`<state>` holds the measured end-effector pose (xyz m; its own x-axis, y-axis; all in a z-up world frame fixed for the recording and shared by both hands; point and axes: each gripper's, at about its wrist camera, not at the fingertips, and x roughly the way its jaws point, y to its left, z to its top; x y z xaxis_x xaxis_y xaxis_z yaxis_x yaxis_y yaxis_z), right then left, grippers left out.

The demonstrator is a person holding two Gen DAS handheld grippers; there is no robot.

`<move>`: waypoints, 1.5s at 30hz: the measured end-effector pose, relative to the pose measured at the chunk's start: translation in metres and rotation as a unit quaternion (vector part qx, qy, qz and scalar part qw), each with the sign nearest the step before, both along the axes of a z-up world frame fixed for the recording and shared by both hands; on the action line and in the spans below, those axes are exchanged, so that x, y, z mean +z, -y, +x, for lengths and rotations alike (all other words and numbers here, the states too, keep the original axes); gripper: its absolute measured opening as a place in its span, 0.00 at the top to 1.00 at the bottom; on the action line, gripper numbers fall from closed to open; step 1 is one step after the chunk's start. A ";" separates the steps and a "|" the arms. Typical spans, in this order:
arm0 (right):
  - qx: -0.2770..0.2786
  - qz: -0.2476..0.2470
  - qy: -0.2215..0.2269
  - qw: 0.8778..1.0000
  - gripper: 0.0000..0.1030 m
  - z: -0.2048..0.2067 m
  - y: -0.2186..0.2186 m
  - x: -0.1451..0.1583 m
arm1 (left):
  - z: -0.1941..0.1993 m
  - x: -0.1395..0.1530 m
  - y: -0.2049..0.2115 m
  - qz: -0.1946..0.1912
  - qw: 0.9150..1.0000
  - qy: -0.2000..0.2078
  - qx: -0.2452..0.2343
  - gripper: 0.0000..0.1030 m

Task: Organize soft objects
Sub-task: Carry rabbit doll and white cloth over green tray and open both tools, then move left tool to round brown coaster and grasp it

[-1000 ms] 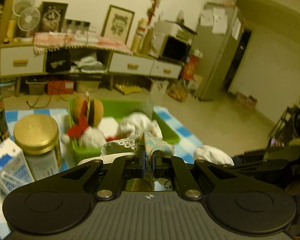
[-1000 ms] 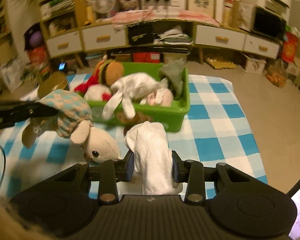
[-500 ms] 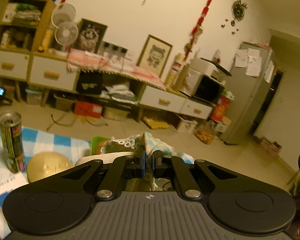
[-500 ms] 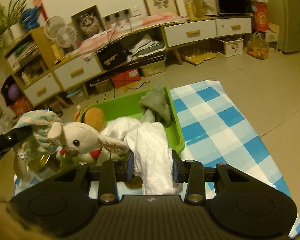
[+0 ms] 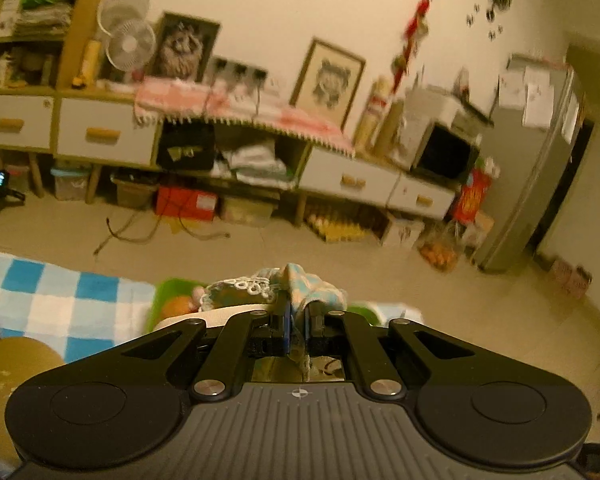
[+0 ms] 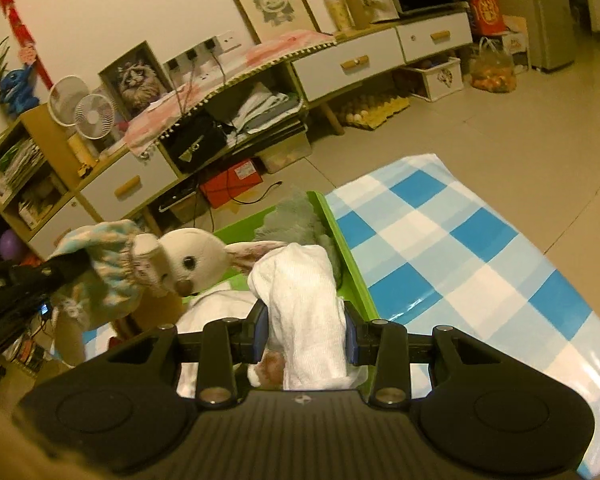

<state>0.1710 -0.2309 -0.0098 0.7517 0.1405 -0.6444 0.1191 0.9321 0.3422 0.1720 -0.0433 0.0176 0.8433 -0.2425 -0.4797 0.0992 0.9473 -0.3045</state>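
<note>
Currently, findings are recorded by item.
Left gripper [image 5: 298,320]: both fingers pressed nearly together, clamped on the checked blue-and-cream dress of the plush rabbit [image 6: 192,258].
Plush rabbit position: held in the air, seen from the right wrist view to the left of the white sock [image 6: 304,312]; its cream head points toward the sock and 1 long ear reaches the sock's upper edge.
Rabbit dress, left wrist view: a bunched fold with a lace trim rises between the fingers [image 5: 286,320].
Right gripper [image 6: 305,338]: 2 blue-padded fingers closed against the sides of the white sock, which stands up between them and folds over at the top.
Green bin [image 6: 352,272]: sits on the blue-and-white checked cloth [image 6: 480,248], directly ahead of the right gripper and below the sock and rabbit.
Bin contents: a grey-green plush item [image 6: 296,220] leans at the far right corner; white soft material lies lower down, partly hidden by the gripper body.
Left wrist view of bin: only a green edge [image 5: 158,300] and some soft shapes show; the frame is blurred.
Gold lid [image 5: 12,360]: at the lower left of the left wrist view.
Background: a low cabinet with white drawers [image 6: 348,66] along the wall.
</note>
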 end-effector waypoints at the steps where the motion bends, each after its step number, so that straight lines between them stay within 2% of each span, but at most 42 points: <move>1: -0.002 0.004 -0.003 1.000 0.90 0.002 0.000 -0.003 | 0.003 -0.005 0.002 0.007 1.000 -0.008 -0.003 0.98; 4: -0.005 0.009 -0.006 1.000 0.89 0.005 -0.002 -0.008 | 0.013 -0.020 0.007 0.025 0.999 -0.036 -0.008 0.98; 8: -0.001 -0.003 -0.003 1.000 0.89 0.007 -0.006 -0.011 | 0.018 -0.036 0.005 0.026 0.998 -0.062 -0.008 0.98; 12: 0.002 -0.017 -0.002 1.000 0.88 0.007 -0.010 -0.013 | 0.015 -0.039 0.002 0.025 0.998 -0.064 -0.010 0.96; 17: 0.002 -0.015 0.002 1.000 0.85 0.006 -0.011 -0.009 | 0.012 -0.029 0.005 0.030 0.998 -0.055 -0.021 0.89; 20: 0.005 -0.010 0.002 1.000 0.78 0.004 -0.011 -0.005 | 0.009 -0.022 0.007 0.035 0.998 -0.047 -0.026 0.77; 25: 0.011 0.000 0.013 1.000 0.65 -0.003 -0.008 0.005 | -0.004 -0.012 0.003 0.046 0.998 -0.033 -0.029 0.45; 28: 0.010 0.004 0.019 1.000 0.58 -0.009 -0.005 0.011 | -0.012 -0.007 0.001 0.052 0.998 -0.030 -0.033 0.34; 31: 0.010 0.008 0.021 1.000 0.56 -0.016 -0.001 0.016 | -0.024 -0.005 -0.002 0.055 0.997 -0.028 -0.038 0.26; 38: 0.028 -0.012 0.023 0.999 0.53 -0.034 -0.002 0.024 | -0.052 -0.002 -0.010 0.074 0.995 -0.033 -0.053 0.19; 40: 0.036 -0.017 0.024 0.999 0.52 -0.040 -0.002 0.026 | -0.061 -0.003 -0.013 0.074 0.995 -0.037 -0.055 0.13; 45: 0.049 -0.037 0.026 0.998 0.50 -0.055 -0.002 0.027 | -0.081 -0.008 -0.021 0.073 0.995 -0.046 -0.054 0.06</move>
